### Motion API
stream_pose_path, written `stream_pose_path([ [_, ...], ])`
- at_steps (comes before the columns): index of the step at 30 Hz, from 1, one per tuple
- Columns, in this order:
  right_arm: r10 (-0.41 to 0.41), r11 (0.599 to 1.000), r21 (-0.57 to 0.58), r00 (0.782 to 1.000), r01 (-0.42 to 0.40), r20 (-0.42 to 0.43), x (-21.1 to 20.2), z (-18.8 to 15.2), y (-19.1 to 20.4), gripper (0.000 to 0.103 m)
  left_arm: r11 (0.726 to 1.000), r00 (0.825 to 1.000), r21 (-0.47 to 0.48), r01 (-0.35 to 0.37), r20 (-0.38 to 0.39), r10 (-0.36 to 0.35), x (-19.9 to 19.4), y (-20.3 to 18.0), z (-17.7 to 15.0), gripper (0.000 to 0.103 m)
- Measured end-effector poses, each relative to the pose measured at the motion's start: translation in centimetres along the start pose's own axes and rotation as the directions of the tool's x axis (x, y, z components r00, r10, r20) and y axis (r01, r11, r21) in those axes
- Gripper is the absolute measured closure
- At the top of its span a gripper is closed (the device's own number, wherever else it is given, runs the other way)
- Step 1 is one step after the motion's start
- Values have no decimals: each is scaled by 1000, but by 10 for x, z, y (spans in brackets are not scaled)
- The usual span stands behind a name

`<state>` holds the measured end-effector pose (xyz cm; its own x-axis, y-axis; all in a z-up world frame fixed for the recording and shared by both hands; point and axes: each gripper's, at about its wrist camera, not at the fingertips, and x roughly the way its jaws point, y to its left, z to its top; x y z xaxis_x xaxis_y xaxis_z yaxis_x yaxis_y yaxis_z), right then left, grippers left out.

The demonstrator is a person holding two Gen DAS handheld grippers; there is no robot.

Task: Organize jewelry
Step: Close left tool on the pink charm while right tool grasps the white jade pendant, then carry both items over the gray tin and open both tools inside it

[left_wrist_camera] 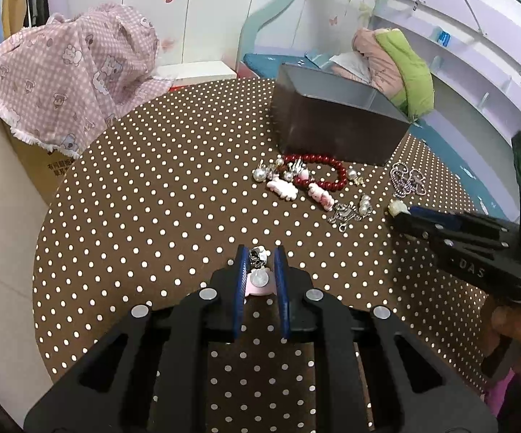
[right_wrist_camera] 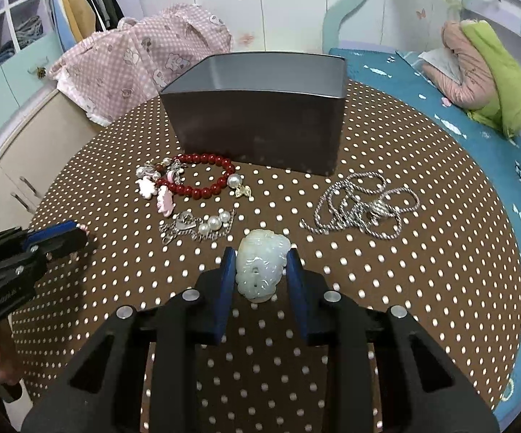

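A: We are pinching a small pink-and-silver charm (left_wrist_camera: pixel 259 270) in the left gripper (left_wrist_camera: pixel 260 258), its blue pads pressing both sides, just above the dotted tablecloth (left_wrist_camera: pixel 134 216).

B: And we are closing the right gripper (right_wrist_camera: pixel 260 263) around the pale jade pendant (right_wrist_camera: pixel 260 265); the pads are touching its edges. The red bead bracelet (right_wrist_camera: pixel 202 175) and silver chain (right_wrist_camera: pixel 365 207) are lying before the dark box (right_wrist_camera: pixel 256 126).

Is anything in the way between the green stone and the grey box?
Nothing blocks it. The jade pendant sits in the right gripper; only bare spotted tablecloth lies before the box. The silver chain lies off to the right.
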<state>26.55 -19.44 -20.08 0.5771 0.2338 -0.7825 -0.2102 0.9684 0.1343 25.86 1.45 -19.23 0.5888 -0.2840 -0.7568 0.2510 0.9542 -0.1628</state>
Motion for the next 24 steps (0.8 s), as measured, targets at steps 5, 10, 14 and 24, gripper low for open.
stream_pose_path([
  [5,31,999,14,999,-32,31,-18,4,-1,77,1000,1000,8,7,30,-7,-11,-5,8,88],
  [10,67,998,13,995,-68,75,-37,19,1,77,1000,998,19,13,67,-14,-24,-8,22,88],
  [14,95,995,-18,986,-94,135,-57,45,5,77,999,993,38,12,121,-17,-37,-11,41,88],
  [24,86,996,-59,965,-74,248,-76,124,-11,76,995,962,83,60,261,-80,-45,-30,144,88],
])
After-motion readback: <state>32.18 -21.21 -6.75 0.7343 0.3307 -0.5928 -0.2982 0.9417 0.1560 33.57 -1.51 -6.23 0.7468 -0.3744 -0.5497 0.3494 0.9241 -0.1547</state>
